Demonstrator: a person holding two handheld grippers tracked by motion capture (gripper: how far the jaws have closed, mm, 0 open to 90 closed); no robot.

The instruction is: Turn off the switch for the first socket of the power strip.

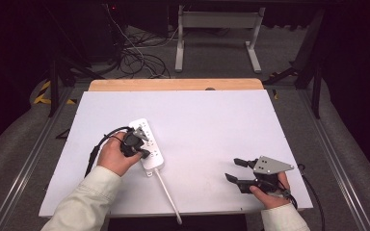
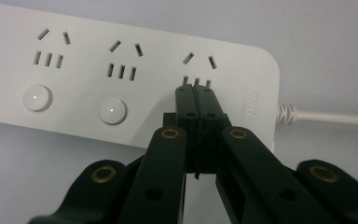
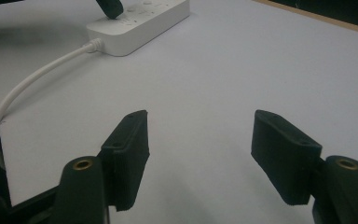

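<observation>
Left gripper view shows the left hand-held gripper, jaws pressed together, tips on the power strip at its cord-end socket, probably pressing its switch. Next likely needs a firm downward push. The right hand-held gripper rests spread on the surface.

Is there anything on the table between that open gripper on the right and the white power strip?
Nothing visible. Bare table lies between the right gripper and the power strip; only the strip's own cable trails nearby, and the left gripper presses on the strip.
</observation>
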